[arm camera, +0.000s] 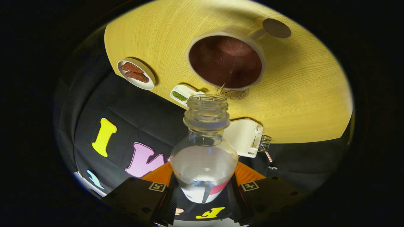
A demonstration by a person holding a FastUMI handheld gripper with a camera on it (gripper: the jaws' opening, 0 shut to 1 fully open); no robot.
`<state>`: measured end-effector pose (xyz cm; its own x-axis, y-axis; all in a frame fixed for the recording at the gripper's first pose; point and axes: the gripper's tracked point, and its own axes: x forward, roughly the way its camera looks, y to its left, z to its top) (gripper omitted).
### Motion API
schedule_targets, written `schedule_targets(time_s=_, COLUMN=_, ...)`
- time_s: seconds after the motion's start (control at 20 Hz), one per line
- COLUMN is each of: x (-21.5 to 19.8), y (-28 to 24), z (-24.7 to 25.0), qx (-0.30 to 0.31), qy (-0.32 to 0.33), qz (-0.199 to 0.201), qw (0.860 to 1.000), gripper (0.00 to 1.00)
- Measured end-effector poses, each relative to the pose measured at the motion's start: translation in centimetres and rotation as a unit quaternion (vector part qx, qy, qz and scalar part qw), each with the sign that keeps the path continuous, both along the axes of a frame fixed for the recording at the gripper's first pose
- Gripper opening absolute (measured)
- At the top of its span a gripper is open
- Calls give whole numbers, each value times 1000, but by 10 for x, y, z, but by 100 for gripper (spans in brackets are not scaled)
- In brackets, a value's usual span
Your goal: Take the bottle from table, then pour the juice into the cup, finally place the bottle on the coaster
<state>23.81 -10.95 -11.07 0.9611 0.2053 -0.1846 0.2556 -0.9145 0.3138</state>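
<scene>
The cup [226,61], a pale mug with a handle on its far side, stands on the light wooden table [309,94] and holds dark reddish-brown juice nearly across its whole inside; its mouth opens toward the camera because the view is tipped. A thin stream [224,82] runs between the bottle's open mouth and the liquid in the cup, crossing the cup's near rim. The bottle [204,151] is clear plastic, uncapped, with a threaded neck and a white and pink label low on its body; the liquid left inside looks pale and cloudy and lies in its lower part. It sits between the two fingers of the gripper [203,189], which press on its sides from left and right, so the gripper is clamped on the bottle, with the neck reaching out ahead of the fingertips toward the cup. Just beyond the bottle's mouth, beside the cup's near rim, lies a round coaster [235,93], partly hidden. On the table well apart from the cup sit a round plate [136,75] with two reddish-brown pieces, a small white dish [183,94] holding something green, and a white appliance [244,137] near the table's edge.
</scene>
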Motion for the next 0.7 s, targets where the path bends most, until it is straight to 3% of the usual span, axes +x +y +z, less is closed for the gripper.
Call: schedule_targets(time_s=0.7, x=2, y=0, z=-3, qx=-6, qy=5, qz=-2, qw=1000, gripper=70)
